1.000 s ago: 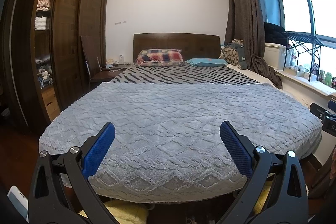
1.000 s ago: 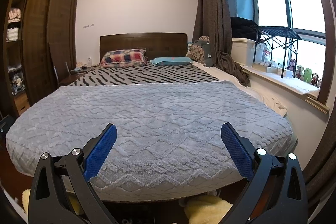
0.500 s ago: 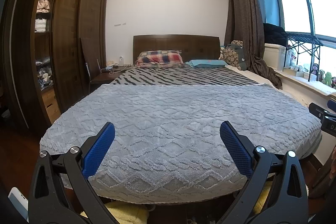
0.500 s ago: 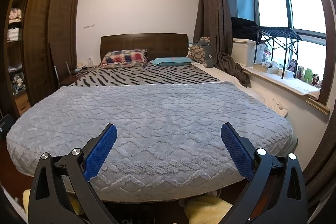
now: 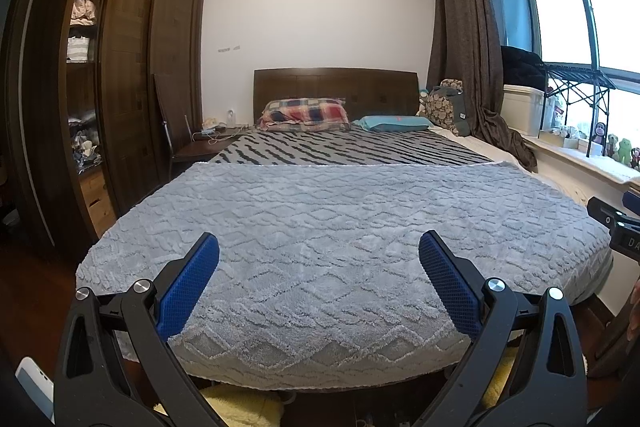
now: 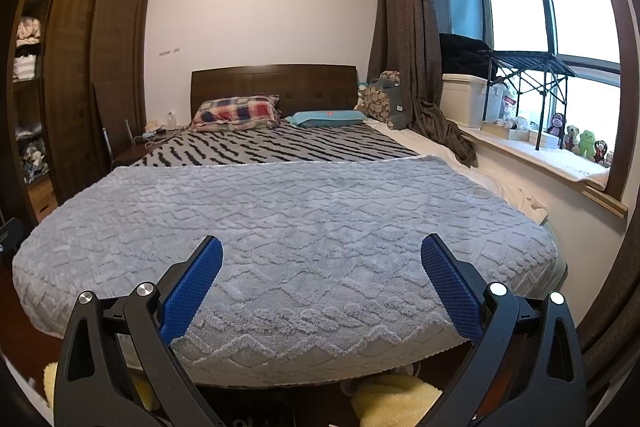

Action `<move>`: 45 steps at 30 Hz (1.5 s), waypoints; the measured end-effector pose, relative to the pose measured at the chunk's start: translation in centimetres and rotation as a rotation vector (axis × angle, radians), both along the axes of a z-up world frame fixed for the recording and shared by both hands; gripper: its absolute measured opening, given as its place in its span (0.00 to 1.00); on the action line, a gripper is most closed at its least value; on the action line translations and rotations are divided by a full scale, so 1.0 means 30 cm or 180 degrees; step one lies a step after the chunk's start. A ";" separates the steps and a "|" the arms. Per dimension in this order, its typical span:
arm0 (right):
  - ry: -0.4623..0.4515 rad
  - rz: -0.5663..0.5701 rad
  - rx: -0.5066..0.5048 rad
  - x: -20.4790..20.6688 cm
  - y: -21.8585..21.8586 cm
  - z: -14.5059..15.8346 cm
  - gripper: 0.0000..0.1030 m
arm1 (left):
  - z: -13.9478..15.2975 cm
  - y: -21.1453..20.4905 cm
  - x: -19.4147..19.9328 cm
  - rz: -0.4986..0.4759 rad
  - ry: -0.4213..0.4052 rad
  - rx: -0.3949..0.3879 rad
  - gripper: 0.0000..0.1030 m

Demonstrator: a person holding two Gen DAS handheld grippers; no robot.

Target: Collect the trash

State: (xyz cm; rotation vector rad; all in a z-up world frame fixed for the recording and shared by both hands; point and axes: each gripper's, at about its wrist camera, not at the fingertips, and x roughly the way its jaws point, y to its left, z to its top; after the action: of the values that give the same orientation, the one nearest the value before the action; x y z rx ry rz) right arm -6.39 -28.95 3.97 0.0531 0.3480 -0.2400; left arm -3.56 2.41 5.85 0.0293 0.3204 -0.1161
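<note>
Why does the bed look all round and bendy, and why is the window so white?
Left wrist view: the fisheye lens curves the grey blanket and wardrobe. Right wrist view: daylight blows the window out to white, while corners go dark.

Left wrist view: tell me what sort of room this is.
A home bedroom, most likely. A bed under a grey blanket fills the view, with a plaid pillow by the wooden headboard, and a dark wardrobe with shelves of clothes stands alongside.

On the black body of my right gripper (image 5: 624, 243), at the picture's edge, I read only "DA".
</note>
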 end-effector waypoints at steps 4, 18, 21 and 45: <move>-0.0011 -0.0002 0.0008 0.001 -0.001 0.002 0.97 | 0.000 0.000 0.000 -0.0003 -0.0001 0.0000 0.92; -0.0040 -0.0018 0.0016 -0.004 -0.003 0.006 0.97 | 0.004 0.002 -0.004 -0.0003 -0.0003 -0.0008 0.92; -0.0043 -0.0018 0.0019 -0.004 -0.002 0.007 0.97 | 0.004 0.002 -0.003 -0.0001 -0.0005 -0.0007 0.92; -0.0029 -0.0092 0.0076 0.005 -0.003 -0.010 0.97 | -0.007 0.004 0.004 -0.0004 0.0129 -0.0131 0.92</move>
State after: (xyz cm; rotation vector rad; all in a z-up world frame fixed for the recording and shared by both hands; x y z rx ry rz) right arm -6.22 -29.04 3.68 0.0828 0.3414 -0.2641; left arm -3.44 2.53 5.64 -0.0135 0.3584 -0.1244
